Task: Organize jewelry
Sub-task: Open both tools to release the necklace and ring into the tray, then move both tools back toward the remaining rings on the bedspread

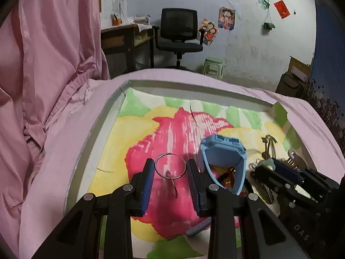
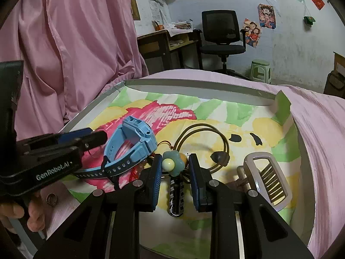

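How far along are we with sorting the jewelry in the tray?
Early. Nothing looks sorted: the blue watch, flower charm, hair clip and necklace lie jumbled in the tray. The left gripper brackets the hoop; the right gripper brackets the charm, jaws open. Everything remains.

A shallow grey tray (image 2: 194,83) rests on the pink-sheeted bed (image 2: 312,108).

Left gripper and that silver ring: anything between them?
Nothing visible. The silver ring lies flat on the tray liner, already between the open jaws of the left gripper, with a small gap on each side. The blue watch stands just right of the right jaw, beside the ring, not in the path.
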`<control>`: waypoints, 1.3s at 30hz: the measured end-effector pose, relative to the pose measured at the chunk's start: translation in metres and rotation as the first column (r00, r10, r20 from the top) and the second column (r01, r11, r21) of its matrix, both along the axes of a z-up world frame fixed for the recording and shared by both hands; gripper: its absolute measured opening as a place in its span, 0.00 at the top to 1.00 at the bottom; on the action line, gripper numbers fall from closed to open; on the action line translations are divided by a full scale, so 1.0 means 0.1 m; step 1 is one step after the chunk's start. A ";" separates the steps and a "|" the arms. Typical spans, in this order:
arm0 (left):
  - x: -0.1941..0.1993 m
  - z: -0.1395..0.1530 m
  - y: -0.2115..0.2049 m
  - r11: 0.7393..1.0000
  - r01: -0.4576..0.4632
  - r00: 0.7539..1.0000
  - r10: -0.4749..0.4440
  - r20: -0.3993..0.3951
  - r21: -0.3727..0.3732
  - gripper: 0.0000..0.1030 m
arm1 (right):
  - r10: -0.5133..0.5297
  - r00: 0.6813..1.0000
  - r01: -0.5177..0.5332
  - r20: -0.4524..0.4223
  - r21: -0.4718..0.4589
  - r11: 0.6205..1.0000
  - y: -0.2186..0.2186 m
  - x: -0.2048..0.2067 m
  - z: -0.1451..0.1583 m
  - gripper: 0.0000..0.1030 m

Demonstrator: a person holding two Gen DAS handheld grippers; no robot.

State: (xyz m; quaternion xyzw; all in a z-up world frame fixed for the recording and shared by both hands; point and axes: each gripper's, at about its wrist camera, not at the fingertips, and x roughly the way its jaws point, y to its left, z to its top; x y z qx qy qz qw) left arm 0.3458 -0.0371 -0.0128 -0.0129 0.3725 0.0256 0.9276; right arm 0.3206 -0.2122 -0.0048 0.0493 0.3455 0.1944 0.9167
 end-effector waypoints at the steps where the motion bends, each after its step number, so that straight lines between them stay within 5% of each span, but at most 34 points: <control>1: 0.00 -0.01 0.00 1.000 0.000 1.000 0.000 -0.006 -0.001 0.72 | 0.000 1.000 0.000 -0.001 0.000 1.000 0.00 0.00 0.00 0.79; 6: 0.02 -0.05 0.02 1.000 0.003 0.999 -0.003 -0.032 -0.019 0.71 | 0.008 1.000 -0.008 -0.017 -0.004 1.000 0.01 0.02 -0.02 0.76; 14: -0.05 -0.01 0.10 0.998 -0.010 1.000 0.008 -0.026 -0.066 0.64 | -0.008 1.000 0.009 0.022 -0.020 1.000 0.00 -0.05 0.05 0.57; 22: -0.40 0.27 0.13 0.996 0.003 0.990 0.010 0.143 -0.088 0.43 | -0.063 0.980 0.071 0.189 -0.034 0.997 -0.08 -0.33 0.38 0.40; 35: -1.09 0.58 0.16 0.996 -0.008 0.931 0.039 0.363 -0.087 0.02 | -0.167 0.933 0.129 0.319 0.136 0.982 -0.41 -0.88 0.74 0.03; 39: -1.31 0.63 0.18 0.993 -0.011 0.913 0.056 0.404 -0.114 0.00 | -0.188 0.918 0.135 0.349 0.171 0.976 -0.48 -1.09 0.77 0.01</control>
